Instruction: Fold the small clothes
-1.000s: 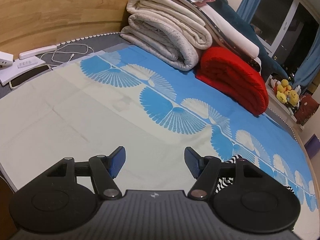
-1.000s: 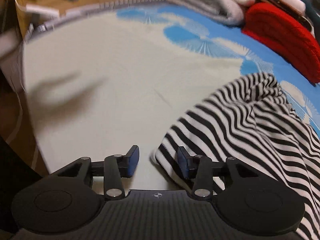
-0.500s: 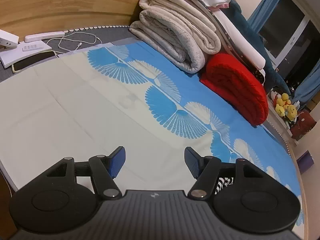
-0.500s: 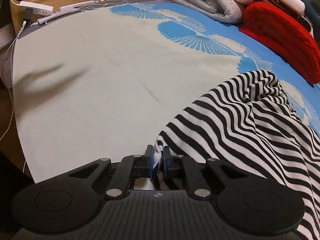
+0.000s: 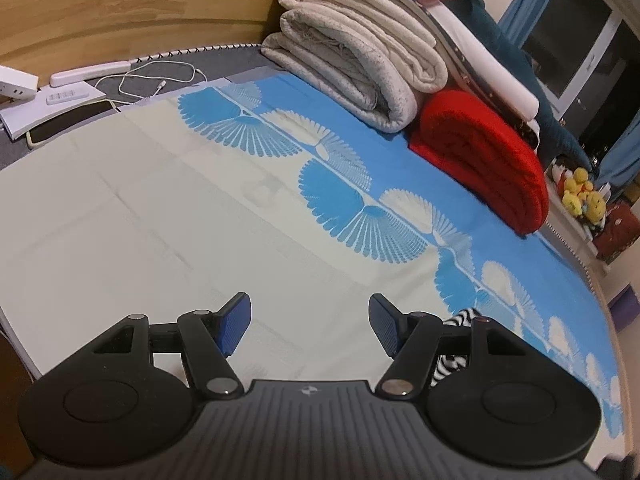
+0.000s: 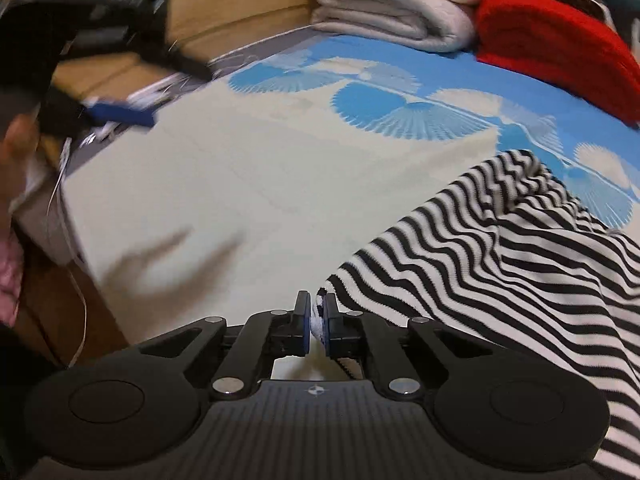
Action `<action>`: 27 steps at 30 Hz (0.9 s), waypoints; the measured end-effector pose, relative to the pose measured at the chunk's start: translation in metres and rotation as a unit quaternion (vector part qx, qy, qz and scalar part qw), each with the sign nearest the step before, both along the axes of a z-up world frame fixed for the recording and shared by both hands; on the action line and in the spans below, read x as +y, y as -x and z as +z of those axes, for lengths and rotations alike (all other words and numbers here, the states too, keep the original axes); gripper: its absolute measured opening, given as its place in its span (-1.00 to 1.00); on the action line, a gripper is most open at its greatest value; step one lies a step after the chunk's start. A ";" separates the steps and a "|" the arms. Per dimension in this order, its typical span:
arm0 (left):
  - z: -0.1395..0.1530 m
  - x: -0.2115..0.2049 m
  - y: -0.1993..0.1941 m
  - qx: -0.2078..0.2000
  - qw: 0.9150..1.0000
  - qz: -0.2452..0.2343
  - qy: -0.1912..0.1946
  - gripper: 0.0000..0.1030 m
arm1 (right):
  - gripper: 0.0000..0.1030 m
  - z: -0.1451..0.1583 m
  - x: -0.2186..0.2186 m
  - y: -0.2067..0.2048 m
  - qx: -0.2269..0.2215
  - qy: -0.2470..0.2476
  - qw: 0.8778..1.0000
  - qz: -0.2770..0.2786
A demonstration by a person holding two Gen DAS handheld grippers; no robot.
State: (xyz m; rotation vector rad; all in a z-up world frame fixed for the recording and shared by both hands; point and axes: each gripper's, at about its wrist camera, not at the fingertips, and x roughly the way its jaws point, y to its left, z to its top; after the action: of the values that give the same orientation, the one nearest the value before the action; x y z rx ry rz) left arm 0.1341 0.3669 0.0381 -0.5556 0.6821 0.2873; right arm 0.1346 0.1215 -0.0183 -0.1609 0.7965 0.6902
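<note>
1. Right gripper point(image 6: 316, 318): jaws just closed, now pinched tight on a white-edged corner of the striped garment point(image 6: 500, 264); only a sliver of cloth showing between the blue pads.
2. A second back: same jaws apart, straddling that corner without gripping. Now clamped, and the cloth near the pads pulled up off the sheet, so seemingly the start of a lift.
3. Striped garment: black and white, crumpled, spreading from the pinch toward the right and near side of the right wrist view, resting on the bed sheet point(image 6: 248, 184).
4. Left gripper point(image 5: 310, 328): jaws wide apart, nothing between them, hovering over bare cream sheet; a scrap of the stripes peeking out behind its right finger, at the near right.
5. In the right wrist view, left gripper blurred at the far left, above the bed's edge.
6. Farther out: blue fan pattern across the sheet, then folded beige blankets point(image 5: 360, 60) and a red blanket point(image 5: 480, 156) at the far right.
7. Far left: cable and small devices by the wooden headboard point(image 5: 120, 12).
8. Judgement: one corner secured; a second grip by the free left gripper likely needed before spreading the garment flat for folding.
</note>
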 end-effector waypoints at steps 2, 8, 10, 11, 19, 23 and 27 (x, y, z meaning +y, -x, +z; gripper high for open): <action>-0.002 -0.004 -0.001 0.006 1.000 -0.001 -0.005 0.37 | -0.90 0.013 -0.011 -0.007 0.010 -0.026 0.999 -0.026; -0.002 -0.022 -0.008 0.015 1.000 -0.007 -0.010 0.37 | -0.90 0.080 -0.110 -0.034 0.009 -0.159 0.978 -0.136; -0.002 -0.031 -0.011 0.016 1.000 -0.013 -0.010 0.37 | -0.90 0.100 -0.164 -0.038 0.002 -0.205 0.961 -0.186; -0.001 -0.037 -0.013 0.015 1.000 -0.017 -0.013 0.37 | -0.90 0.107 -0.200 -0.039 0.004 -0.235 0.947 -0.221; 0.001 -0.089 -0.038 0.020 0.998 -0.058 -0.034 0.37 | -0.91 0.071 -0.450 0.004 0.022 -0.321 0.801 -0.505; -0.004 -0.120 -0.054 0.030 0.996 -0.079 -0.026 0.37 | -0.86 0.019 -0.521 0.013 0.134 -0.255 0.763 -0.578; -0.008 -0.164 -0.068 0.038 0.990 -0.124 -0.051 0.37 | -0.84 0.021 -0.555 0.026 0.107 -0.230 0.777 -0.576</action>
State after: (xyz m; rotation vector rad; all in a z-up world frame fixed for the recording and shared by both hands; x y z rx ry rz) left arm 0.2020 0.2027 0.0303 -0.3592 0.7981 0.1105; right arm 0.1081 -0.4338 0.0028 0.8300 0.7525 -0.3064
